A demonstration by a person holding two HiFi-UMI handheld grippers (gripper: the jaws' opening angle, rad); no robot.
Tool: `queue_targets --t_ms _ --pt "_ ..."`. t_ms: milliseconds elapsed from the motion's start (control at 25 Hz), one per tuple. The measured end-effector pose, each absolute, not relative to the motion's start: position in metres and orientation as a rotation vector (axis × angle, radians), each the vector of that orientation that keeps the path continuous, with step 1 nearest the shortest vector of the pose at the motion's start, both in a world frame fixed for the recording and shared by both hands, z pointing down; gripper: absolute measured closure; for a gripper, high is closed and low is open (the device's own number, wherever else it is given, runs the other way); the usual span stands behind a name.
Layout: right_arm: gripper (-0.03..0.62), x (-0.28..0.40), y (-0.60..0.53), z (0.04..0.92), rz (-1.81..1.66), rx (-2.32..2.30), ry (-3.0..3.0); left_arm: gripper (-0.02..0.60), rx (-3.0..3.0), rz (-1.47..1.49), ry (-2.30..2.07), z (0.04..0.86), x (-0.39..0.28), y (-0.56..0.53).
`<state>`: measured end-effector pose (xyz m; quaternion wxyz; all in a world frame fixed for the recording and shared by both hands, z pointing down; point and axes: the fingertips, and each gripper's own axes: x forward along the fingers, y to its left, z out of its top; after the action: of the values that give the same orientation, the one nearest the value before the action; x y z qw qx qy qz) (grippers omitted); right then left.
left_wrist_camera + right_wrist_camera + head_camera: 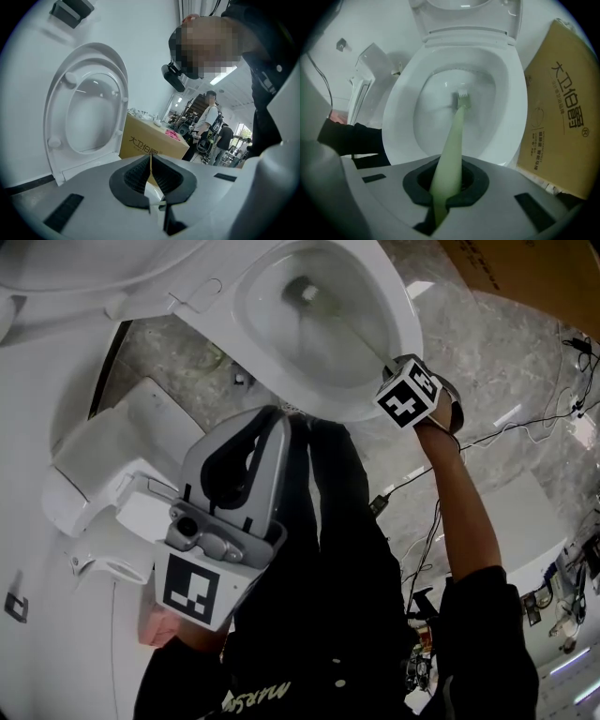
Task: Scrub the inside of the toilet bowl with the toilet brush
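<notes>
"White glazed ceramic, that oval toilet bowl (396,117), smooth and glossy round the rim. What's in it?"

"Pale green plastic toilet brush (454,136). It has a long tapering handle and a small bristled head, which is low in the bowl near the drain."

"Who has it?"

"Right hand-held gripper (446,186), jaws pinching the handle's upper end. That arm is stretched out straight, and the gripper is over the bowl's front rim."

"And the other?"

"Left hand-held gripper (151,174) is close to the body, tilted up toward the raised white plastic seat and lid (89,108). Its ribbed black pads are pressed together with nothing between them."

"Anything around?"

"Brown cardboard box (562,108) with printed characters, just beside the bowl. Grey marble-patterned floor (506,352), with thin black cables (579,345) lying on it."
</notes>
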<state>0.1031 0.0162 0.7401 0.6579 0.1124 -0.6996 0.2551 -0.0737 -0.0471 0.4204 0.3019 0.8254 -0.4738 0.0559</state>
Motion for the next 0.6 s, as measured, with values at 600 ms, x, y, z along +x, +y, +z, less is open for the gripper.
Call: queue_targets --t_ms 600 --pt "0.579 0.110 0.034 0.753 0.464 0.122 -1.406 0.546 2.184 0.156 -1.250 0.422 -0.071 -0.047"
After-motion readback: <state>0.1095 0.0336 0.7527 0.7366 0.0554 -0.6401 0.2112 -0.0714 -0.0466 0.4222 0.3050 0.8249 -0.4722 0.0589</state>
